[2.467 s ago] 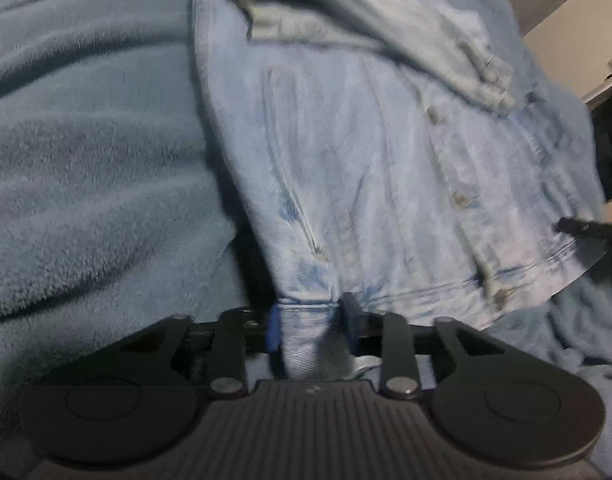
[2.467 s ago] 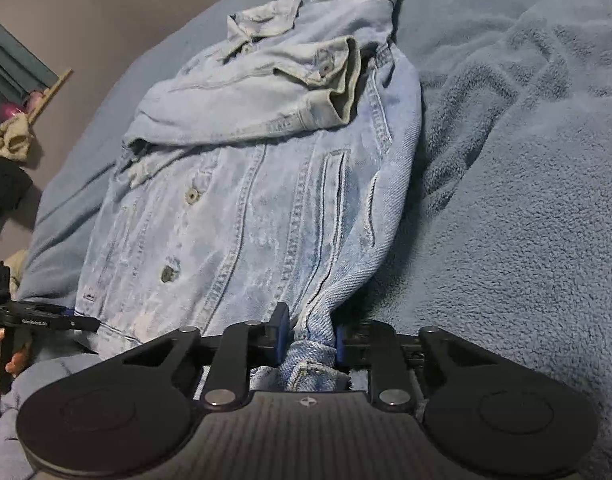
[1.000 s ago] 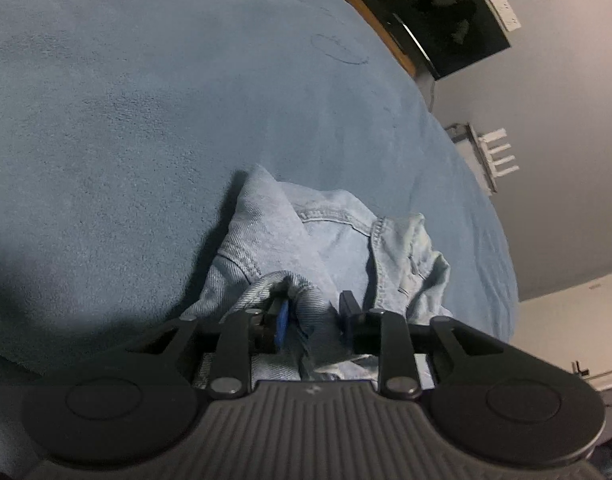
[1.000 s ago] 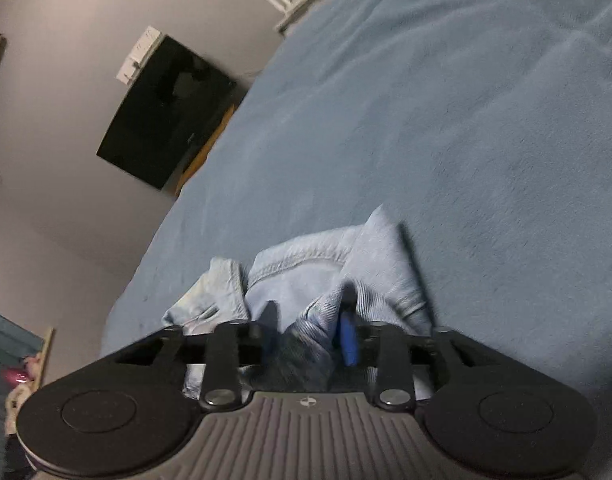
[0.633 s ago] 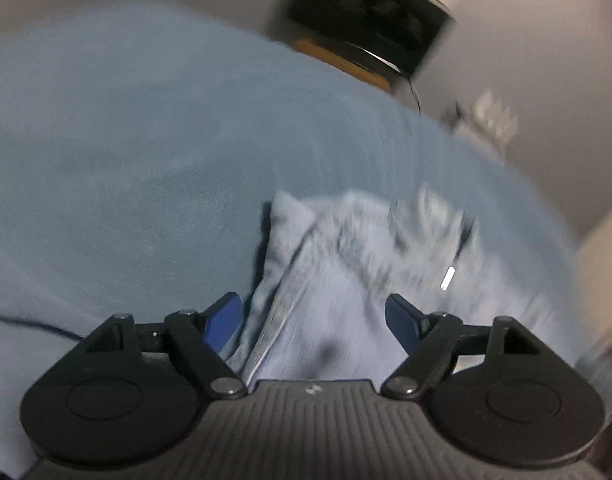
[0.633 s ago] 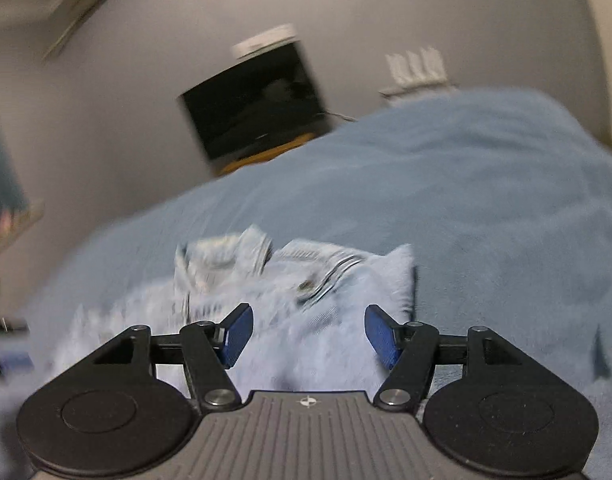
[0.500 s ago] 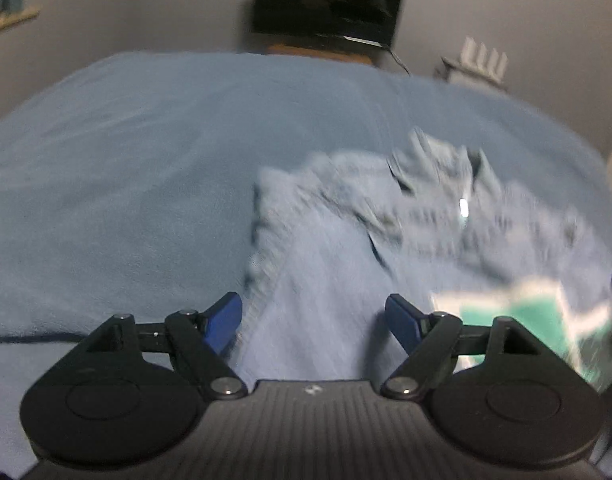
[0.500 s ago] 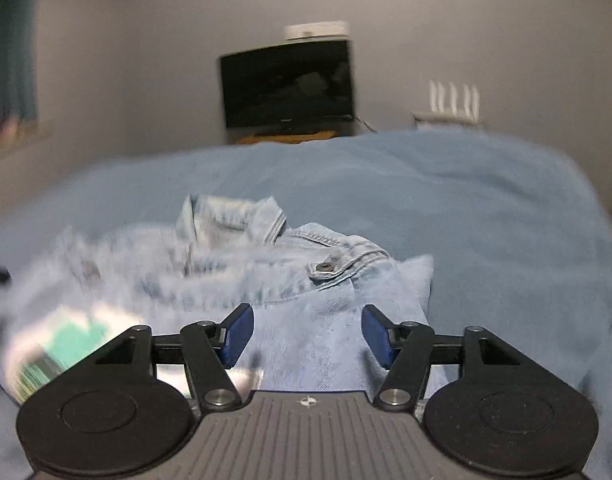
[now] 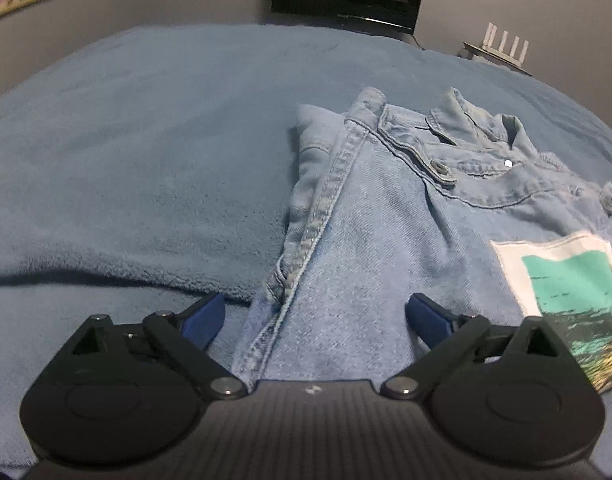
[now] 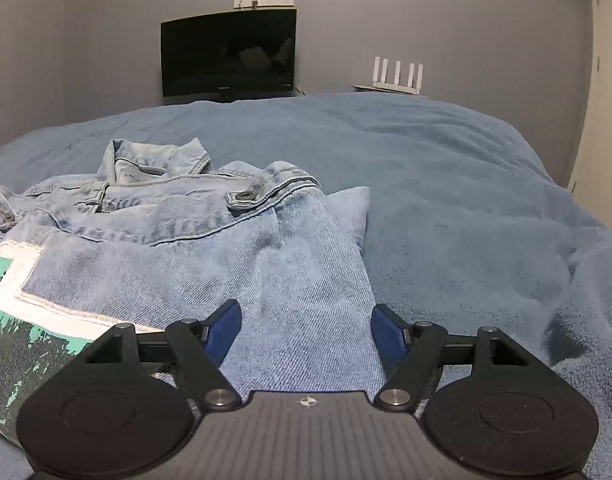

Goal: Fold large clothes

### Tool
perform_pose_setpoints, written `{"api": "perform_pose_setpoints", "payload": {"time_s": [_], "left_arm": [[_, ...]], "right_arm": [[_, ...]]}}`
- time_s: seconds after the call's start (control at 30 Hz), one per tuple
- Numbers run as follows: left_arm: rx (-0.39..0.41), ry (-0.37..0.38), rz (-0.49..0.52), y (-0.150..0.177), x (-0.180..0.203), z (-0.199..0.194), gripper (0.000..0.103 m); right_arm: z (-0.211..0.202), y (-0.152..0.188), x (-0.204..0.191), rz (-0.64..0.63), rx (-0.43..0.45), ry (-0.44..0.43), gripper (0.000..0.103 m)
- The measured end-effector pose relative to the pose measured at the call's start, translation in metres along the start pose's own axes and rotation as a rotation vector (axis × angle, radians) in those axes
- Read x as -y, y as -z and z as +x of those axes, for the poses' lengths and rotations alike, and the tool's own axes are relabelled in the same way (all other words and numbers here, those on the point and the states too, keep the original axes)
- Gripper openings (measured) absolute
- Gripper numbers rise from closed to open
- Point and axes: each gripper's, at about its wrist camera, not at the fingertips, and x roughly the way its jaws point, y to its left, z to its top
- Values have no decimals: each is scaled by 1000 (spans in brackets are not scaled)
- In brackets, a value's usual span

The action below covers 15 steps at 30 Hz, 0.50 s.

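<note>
Blue blanket (image 9: 146, 168) under folded denim jacket (image 9: 386, 240); left hand-held gripper (image 9: 315, 316) and right hand-held gripper (image 10: 306, 326) both spread apart, empty.

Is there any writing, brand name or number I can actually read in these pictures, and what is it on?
No text here can be read.
Label inside the denim jacket collar: a faint line of print, too small to read.
Patch on the jacket: a teal and white picture, no legible words.
Television: a tiny mark on its lower edge, unreadable.
</note>
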Motion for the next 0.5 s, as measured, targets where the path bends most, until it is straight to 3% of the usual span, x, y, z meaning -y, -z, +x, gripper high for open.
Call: {"api": "perform_pose_setpoints", "payload": {"time_s": [0.13, 0.3, 0.5], "left_arm": [[18, -23, 19, 2, 6, 1, 103], [24, -51, 33, 4, 5, -8, 103], [36, -75, 28, 17, 0, -36, 103]], "right_arm": [[-5, 8, 9, 44, 3, -16, 74], [-23, 11, 34, 228, -27, -75, 76], [-77, 20, 43, 324, 17, -85, 86]]}}
